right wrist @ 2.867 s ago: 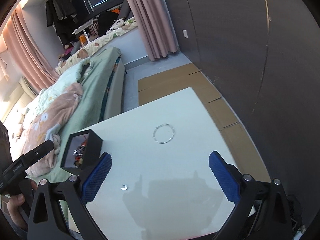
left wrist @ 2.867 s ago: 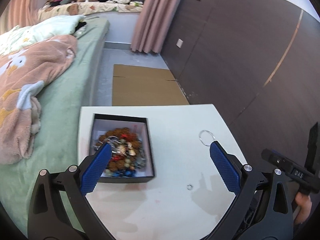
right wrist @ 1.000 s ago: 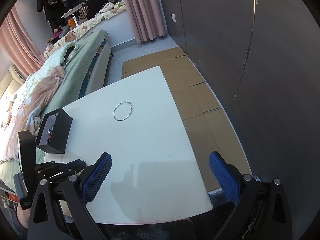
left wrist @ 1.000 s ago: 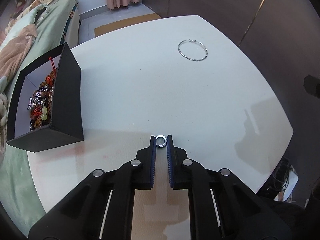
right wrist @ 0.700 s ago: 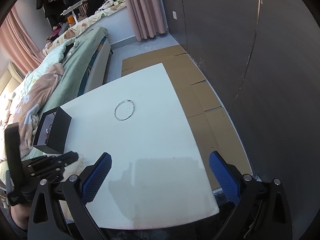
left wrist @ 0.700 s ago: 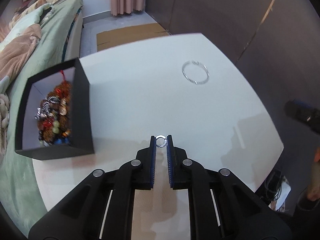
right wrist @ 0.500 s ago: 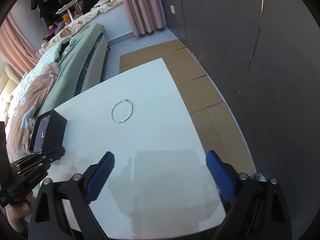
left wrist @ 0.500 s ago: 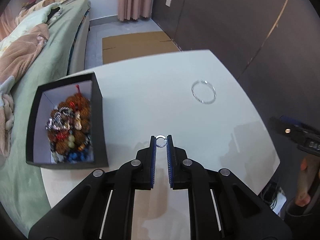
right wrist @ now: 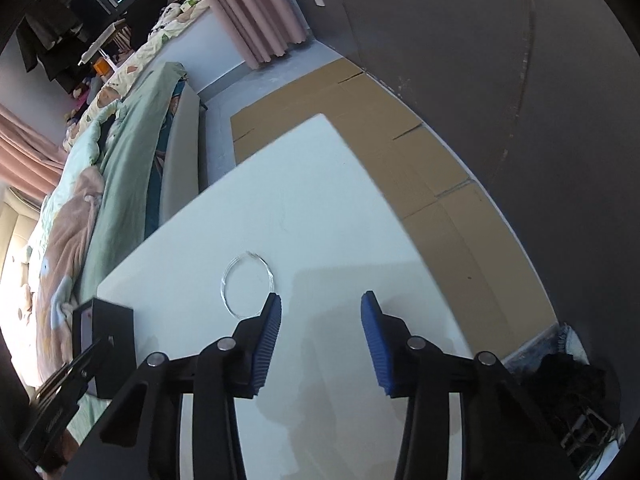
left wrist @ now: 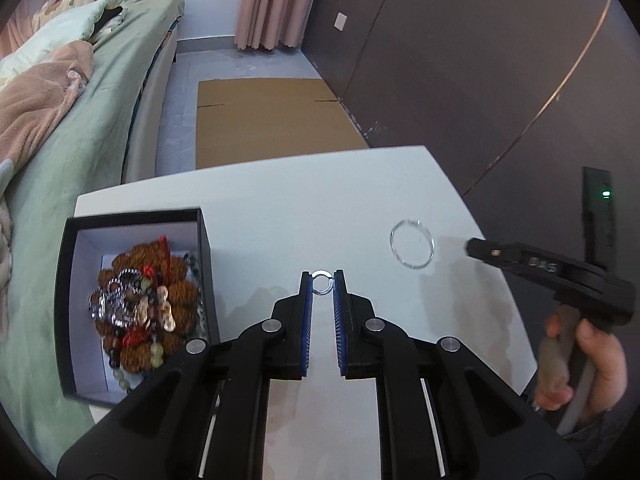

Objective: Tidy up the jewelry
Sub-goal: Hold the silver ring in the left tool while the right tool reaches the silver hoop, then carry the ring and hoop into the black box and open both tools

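My left gripper (left wrist: 322, 280) is shut on a small silver ring (left wrist: 322, 282), held above the white table (left wrist: 280, 208). The black jewelry box (left wrist: 206, 248), full of beads and bracelets (left wrist: 140, 304), stands at the table's left edge, left of the ring. A thin silver bangle (left wrist: 412, 249) lies on the table to the right; it also shows in the right wrist view (right wrist: 248, 282). My right gripper (right wrist: 320, 304) is open and empty, its left pad just at the bangle's near right rim. The box (right wrist: 108, 344) shows at that view's lower left.
A green bed with a pink blanket (left wrist: 36, 104) runs along the table's left side. Cardboard sheets (left wrist: 268, 120) lie on the floor beyond the table. A dark wall panel (left wrist: 480, 60) stands on the right. The hand holding the right gripper (left wrist: 580, 352) shows at the table's right edge.
My left gripper closed on the ring, lifted it and swung toward the box. My right gripper moved down and forward to the bangle and its jaws narrowed.
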A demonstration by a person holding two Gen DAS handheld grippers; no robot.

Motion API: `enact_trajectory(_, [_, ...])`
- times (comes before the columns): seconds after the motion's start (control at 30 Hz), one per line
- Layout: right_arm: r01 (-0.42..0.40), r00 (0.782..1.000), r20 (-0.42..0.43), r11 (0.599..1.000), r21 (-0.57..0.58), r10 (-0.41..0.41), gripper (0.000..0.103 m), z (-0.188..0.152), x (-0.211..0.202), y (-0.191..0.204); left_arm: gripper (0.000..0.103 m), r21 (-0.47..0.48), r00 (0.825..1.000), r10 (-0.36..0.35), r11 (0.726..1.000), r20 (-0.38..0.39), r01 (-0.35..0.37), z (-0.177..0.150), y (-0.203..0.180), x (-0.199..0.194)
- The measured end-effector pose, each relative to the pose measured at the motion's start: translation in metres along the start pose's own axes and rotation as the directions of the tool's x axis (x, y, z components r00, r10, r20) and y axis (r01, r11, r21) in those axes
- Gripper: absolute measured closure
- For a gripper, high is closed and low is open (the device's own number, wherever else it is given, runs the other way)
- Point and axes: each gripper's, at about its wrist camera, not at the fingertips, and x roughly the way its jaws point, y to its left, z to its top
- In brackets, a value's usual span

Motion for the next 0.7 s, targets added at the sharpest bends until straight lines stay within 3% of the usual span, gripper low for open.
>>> enact_trajectory(0.33, [0.094,0.995,0.033,0.991,-0.096,-0.091,0.067,0.009,0.040,0.046,0.092,-0.047,0.998,-0.059,0.997,0.025,0.060,0.007,0.013,-0.010])
enact_trajectory(0.4, [0.147,0.989,0.056,0.979,-0.144,-0.140,0.068,0.008,0.043,0.056,0.092,-0.049,0.998,-0.061,0.997,0.032,0.062,0.006,0.016,-0.014])
enact_trajectory(0.5, [0.223,0.974,0.090,0.955,-0.196,-0.209,0.075,0.008,0.048,0.068,0.092,-0.055,0.998,-0.056,0.997,0.042,0.059,0.005,0.020,-0.020])
enact_trajectory(0.57, [0.270,0.962,0.113,0.932,-0.240,-0.250,0.086,0.008,0.053,0.076,0.092,-0.056,0.997,-0.053,0.997,0.047,0.055,0.004,0.021,-0.023])
enact_trajectory(0.63, [0.259,0.965,0.108,0.922,-0.288,-0.237,0.099,0.008,0.055,0.086,0.092,-0.057,0.997,-0.048,0.997,0.053,0.051,0.004,0.023,-0.027])
enact_trajectory(0.7, [0.264,0.964,0.095,0.909,-0.323,-0.247,0.100,0.009,0.056,0.092,0.092,-0.061,0.997,-0.041,0.997,0.060,0.045,0.005,0.025,-0.030])
